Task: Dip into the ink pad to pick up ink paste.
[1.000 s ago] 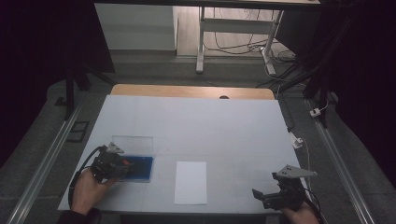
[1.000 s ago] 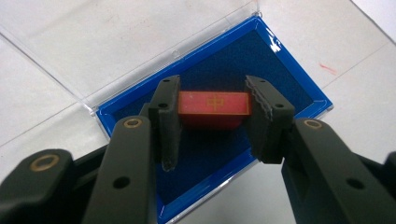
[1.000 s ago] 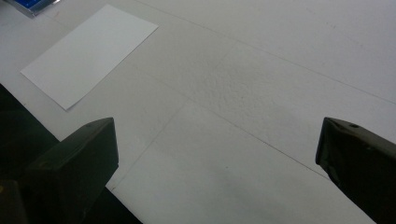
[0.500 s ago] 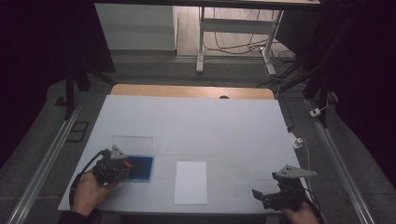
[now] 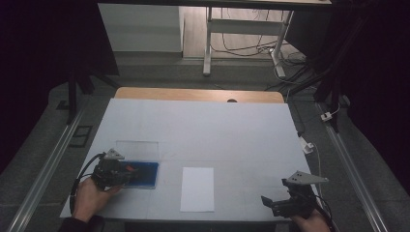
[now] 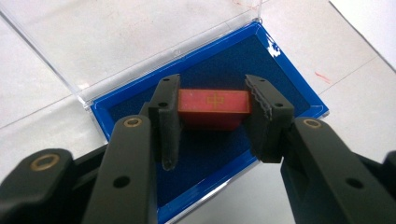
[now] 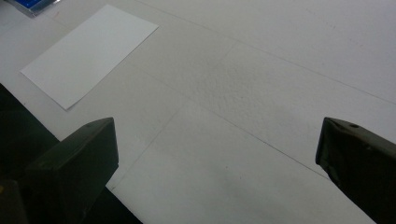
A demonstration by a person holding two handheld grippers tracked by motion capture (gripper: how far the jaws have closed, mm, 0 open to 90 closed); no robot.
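In the left gripper view, the left gripper [image 6: 212, 122] has its jaws closed on the two ends of a small red block [image 6: 214, 108] with a gold mark on its top face. The block sits over the dark blue lining of an open blue case [image 6: 285, 88], whose clear lid [image 6: 116, 32] lies flat on the table toward 11 o'clock. From the high view the block is just a red speck at the gripper's tip, and the case [image 5: 145, 175] lies at about 8 o'clock on the white table [image 5: 203, 130], near its left and near edges.

The right gripper [image 5: 283, 205] hangs at 5 o'clock at the table's near edge, its jaws spread wide on nothing in the right gripper view. A white sheet of paper [image 5: 197, 188] lies between the two grippers, near the front edge. The table's middle and far half are bare.
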